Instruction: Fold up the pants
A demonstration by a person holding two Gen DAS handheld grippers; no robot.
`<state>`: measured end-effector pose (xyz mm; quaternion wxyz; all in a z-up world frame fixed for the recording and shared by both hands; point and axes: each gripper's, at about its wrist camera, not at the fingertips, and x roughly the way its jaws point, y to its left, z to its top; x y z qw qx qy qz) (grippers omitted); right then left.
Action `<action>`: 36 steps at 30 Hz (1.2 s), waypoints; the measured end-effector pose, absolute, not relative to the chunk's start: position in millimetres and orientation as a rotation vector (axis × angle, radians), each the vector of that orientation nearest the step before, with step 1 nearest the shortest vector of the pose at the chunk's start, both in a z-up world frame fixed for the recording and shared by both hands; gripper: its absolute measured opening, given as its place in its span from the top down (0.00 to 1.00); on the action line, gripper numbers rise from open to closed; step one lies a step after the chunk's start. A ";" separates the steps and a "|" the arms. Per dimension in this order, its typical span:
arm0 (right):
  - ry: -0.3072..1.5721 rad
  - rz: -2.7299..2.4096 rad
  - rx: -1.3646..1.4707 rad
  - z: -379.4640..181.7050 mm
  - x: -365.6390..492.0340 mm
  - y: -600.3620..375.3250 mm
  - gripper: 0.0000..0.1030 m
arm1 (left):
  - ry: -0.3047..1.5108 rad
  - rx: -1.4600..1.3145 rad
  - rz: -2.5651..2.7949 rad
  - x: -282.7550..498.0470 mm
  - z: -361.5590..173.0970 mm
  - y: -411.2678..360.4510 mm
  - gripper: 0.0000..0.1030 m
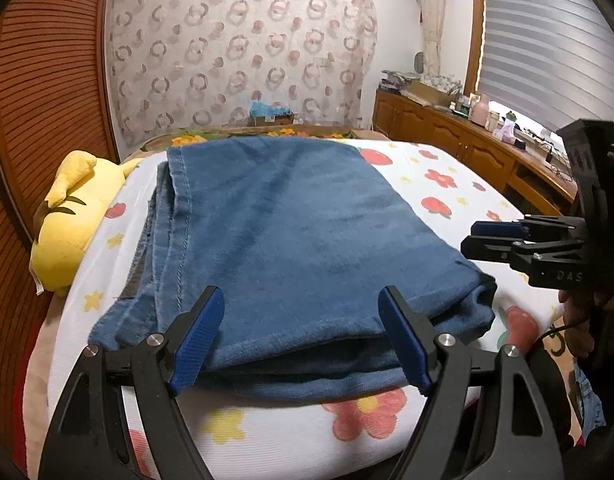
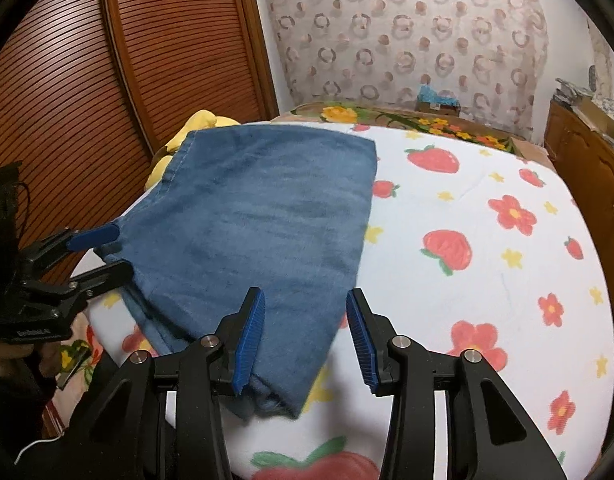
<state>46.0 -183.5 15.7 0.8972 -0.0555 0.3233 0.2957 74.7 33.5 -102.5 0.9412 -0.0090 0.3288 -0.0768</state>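
Blue jeans (image 1: 291, 224), folded into a thick rectangle, lie on a bed sheet (image 1: 439, 168) printed with strawberries and flowers. My left gripper (image 1: 303, 300) stands open at the near edge of the jeans, its blue pads (image 1: 199, 340) wide apart and not pressing the cloth. In the right wrist view it comes in from the left (image 2: 107, 252) at the jeans' (image 2: 259, 216) left edge. My right gripper (image 2: 305, 296) hovers open over the near right corner of the jeans, with denim and sheet (image 2: 467, 208) showing in the gap. The left wrist view shows it side-on (image 1: 481, 236) just off the right edge.
A yellow plush toy (image 1: 67, 224) lies against the bed's left side, beside a brown louvred door (image 1: 47, 80). A wooden sideboard (image 1: 459, 140) with clutter runs along the right under a window blind (image 1: 547, 40). A cardboard box (image 1: 269, 118) sits beyond the bed's far end.
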 end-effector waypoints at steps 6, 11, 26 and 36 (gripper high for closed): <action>0.682 0.604 -0.104 7.0 48.1 -179.0 0.51 | 0.706 -0.019 -0.145 77.4 -115.5 33.8 0.22; 0.688 0.592 -0.104 4.5 47.8 -177.3 0.49 | 0.743 -0.022 -0.133 81.3 -127.5 35.9 0.22; 0.813 0.572 -0.058 -11.8 47.2 -172.0 0.47 | 0.732 0.008 -0.131 80.3 -135.7 33.6 0.22; 0.798 0.604 -0.059 -15.9 45.1 -166.9 0.57 | 0.745 -0.019 -0.137 78.0 -129.7 32.6 0.22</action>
